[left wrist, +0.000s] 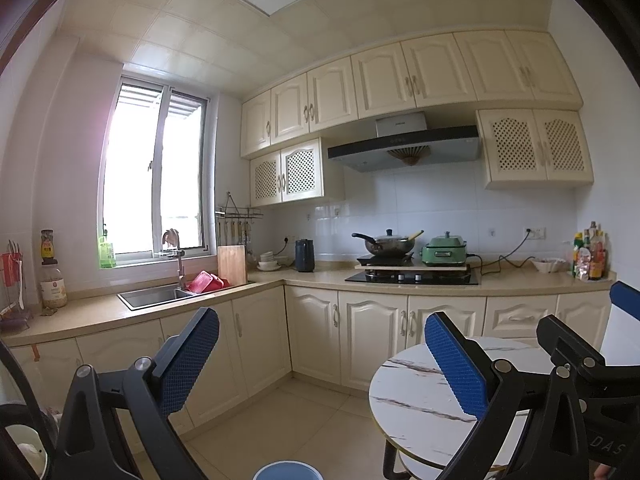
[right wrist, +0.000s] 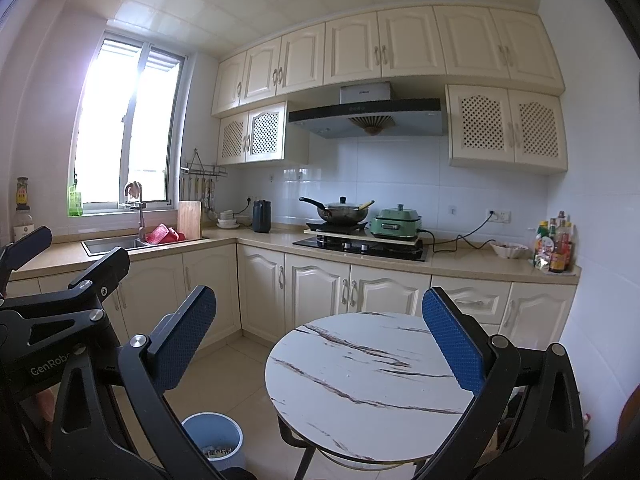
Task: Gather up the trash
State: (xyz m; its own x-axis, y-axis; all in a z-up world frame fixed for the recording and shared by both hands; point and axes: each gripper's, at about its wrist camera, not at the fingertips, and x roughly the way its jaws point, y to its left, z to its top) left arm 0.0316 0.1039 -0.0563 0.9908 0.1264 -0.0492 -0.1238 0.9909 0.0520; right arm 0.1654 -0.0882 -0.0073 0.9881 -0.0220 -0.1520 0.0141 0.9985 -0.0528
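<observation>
Right wrist | blue bin [right wrist: 214, 438], scraps inside, beside marble table [right wrist: 360, 380] | both tools spread wide, empty

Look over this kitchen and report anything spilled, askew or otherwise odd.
Nothing looks spilled or broken. One oddity: a thin wooden board lies over the black glass gas hob, carrying a portable burner with a lidded steel wok and a green electric cooker. The round marble-pattern table is bare.

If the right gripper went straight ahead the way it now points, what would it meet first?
Most likely the round white marble-pattern table top: it fills the gap between the open right gripper fingers, just below centre. If the line clears its far edge, the cream base cabinets come next. Depth is unclear.
</observation>
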